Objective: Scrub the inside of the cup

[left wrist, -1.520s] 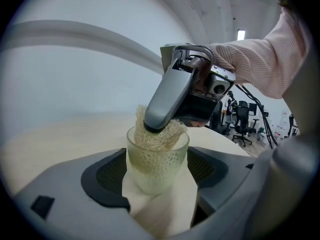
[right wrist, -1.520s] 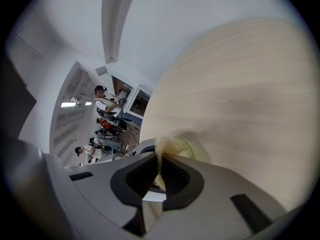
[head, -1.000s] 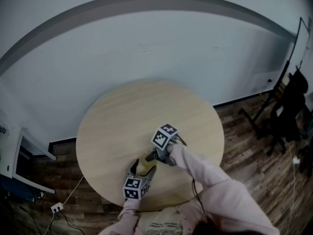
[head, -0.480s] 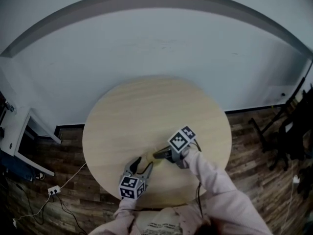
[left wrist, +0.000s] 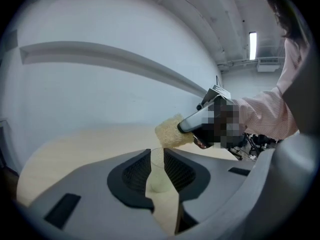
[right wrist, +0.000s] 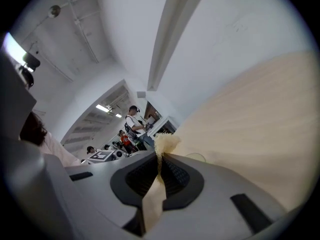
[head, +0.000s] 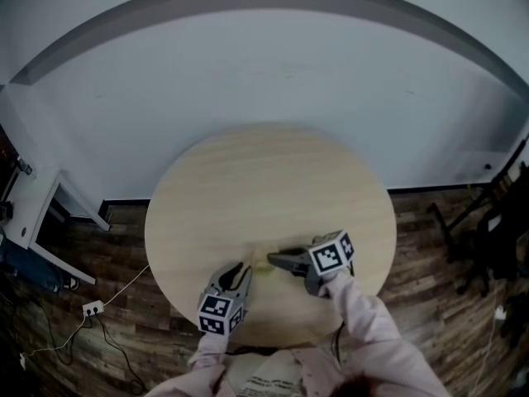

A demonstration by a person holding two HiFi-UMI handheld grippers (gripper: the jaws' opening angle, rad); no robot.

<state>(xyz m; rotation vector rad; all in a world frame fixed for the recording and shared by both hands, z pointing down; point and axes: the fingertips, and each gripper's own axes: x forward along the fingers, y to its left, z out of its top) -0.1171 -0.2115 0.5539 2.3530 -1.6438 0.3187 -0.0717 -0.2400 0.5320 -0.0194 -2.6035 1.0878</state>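
While the left gripper (left wrist: 157, 155), its jaws just closing, clamps the clear cup (left wrist: 158, 174) at lower centre of its view, the right gripper (right wrist: 161, 158) is pinched shut on the yellow sponge (right wrist: 165, 143); the sponge sits near the cup's rim, upper right of it; both over the round table (head: 273, 180).

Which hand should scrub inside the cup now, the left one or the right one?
Right. The right gripper pinches the sponge close to the cup, near its open rim. The left gripper, whose jaws have just been closing, grips the cup and looks best kept steadying it.
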